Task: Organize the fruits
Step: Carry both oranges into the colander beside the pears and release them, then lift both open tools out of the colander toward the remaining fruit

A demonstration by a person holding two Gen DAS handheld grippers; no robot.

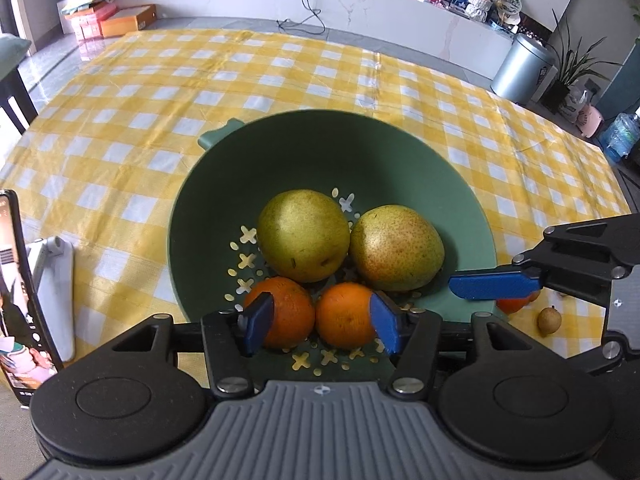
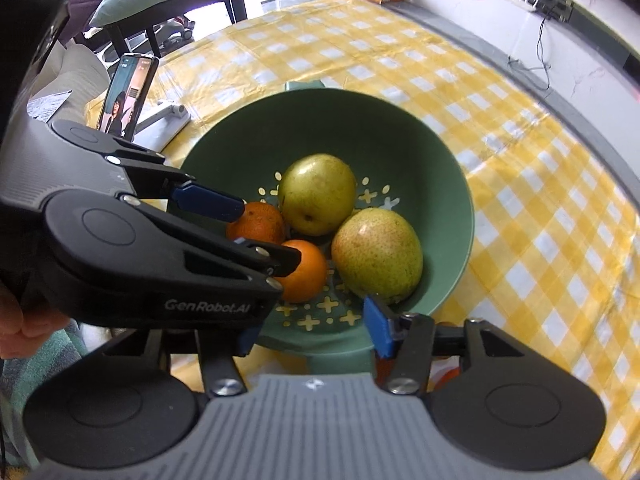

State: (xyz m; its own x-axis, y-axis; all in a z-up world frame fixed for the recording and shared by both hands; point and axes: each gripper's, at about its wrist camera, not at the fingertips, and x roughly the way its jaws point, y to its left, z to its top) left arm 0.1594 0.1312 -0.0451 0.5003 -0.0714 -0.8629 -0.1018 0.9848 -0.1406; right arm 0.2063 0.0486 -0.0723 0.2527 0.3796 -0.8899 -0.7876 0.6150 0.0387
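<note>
Fruits fill our perforated green bowl (image 1: 460,200): two speckled pears (image 1: 303,235), two glossy oranges (image 1: 345,316). Our left gripper (image 1: 320,320) spreads around both oranges. Only the left view shows our right gripper (image 2: 312,330), spread, from outside.

Green bowl (image 1: 460,200) crowded at btm: two pears (image 1: 303,235) (image 1: 397,247) touching, two oranges (image 1: 280,312) (image 1: 345,315) in front. Far inner wall free. Left gripper (image 1: 320,320) jaws wide over oranges; right gripper (image 1: 494,286) over bowl's right rim. Phone (image 1: 20,280) on stand blocks left; surface beyond bowl open. Small fruit (image 1: 549,321) right of bowl.
</note>
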